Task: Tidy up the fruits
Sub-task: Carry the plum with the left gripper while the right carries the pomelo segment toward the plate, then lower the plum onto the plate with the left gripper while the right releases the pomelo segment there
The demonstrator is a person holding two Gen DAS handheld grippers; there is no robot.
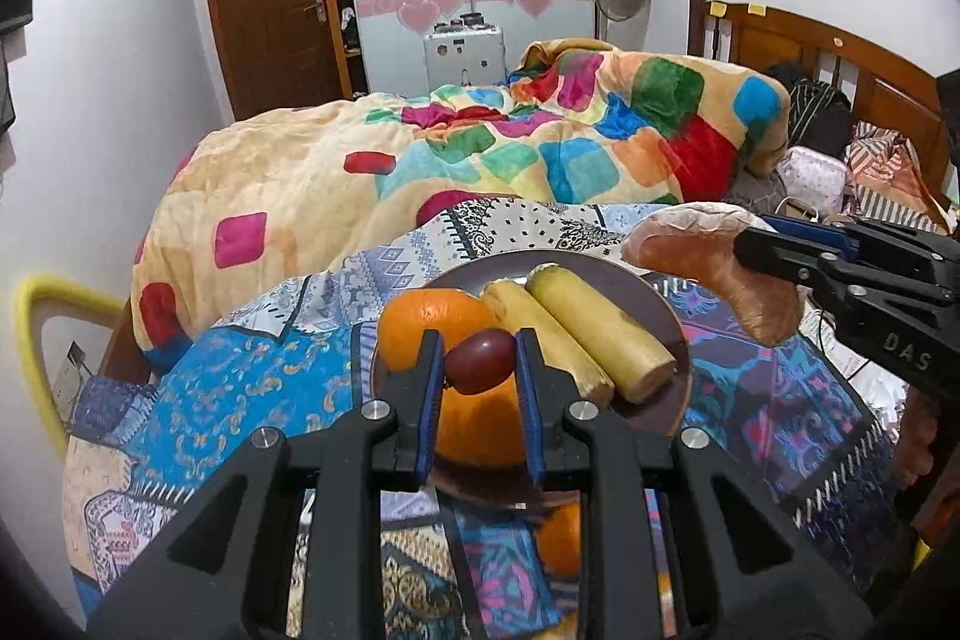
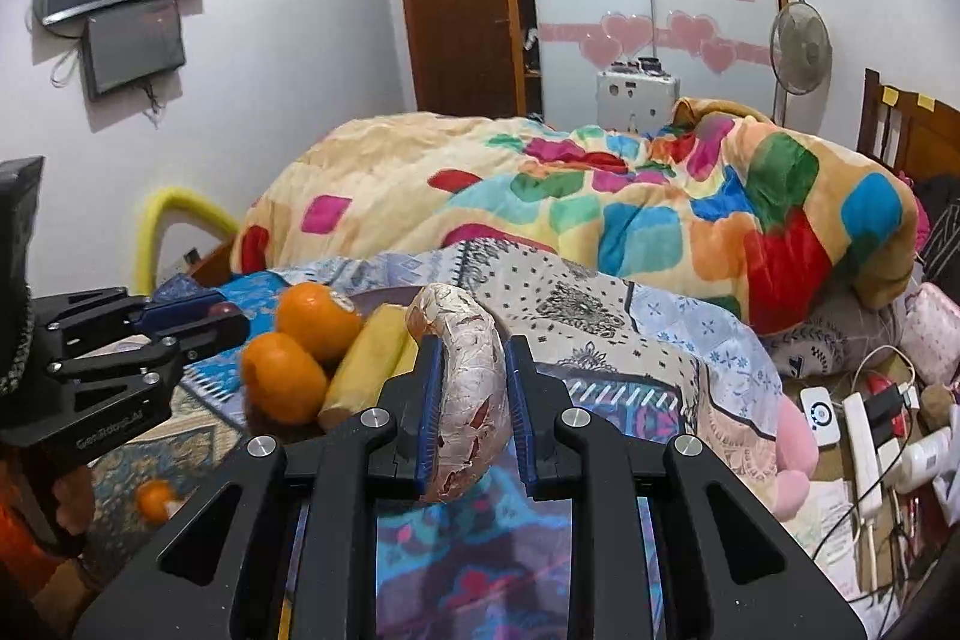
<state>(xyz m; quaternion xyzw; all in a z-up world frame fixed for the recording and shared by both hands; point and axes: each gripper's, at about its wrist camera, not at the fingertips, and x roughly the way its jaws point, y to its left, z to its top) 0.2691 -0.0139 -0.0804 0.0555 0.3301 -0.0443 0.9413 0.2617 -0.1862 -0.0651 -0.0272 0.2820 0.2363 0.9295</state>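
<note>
While the left gripper [image 1: 479, 361] pinches a small dark red fruit [image 1: 480, 360] over the plate [image 1: 675, 316] on the bed, the right gripper's [image 2: 467, 370] fingers clamp a curved, wrinkled reddish fruit [image 2: 471, 388] just right of it.

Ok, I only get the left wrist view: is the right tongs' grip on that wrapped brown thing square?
Observer: Yes. The right tongs are shut on the wrapped brown piece, a pad flat on each side.
Operator: My left tongs hold the dark red fruit above the plate. How many oranges there?
Observer: Two oranges, side by side.
Operator: Anything past the right tongs?
Observer: A white power strip with cables, low on the right.
</note>
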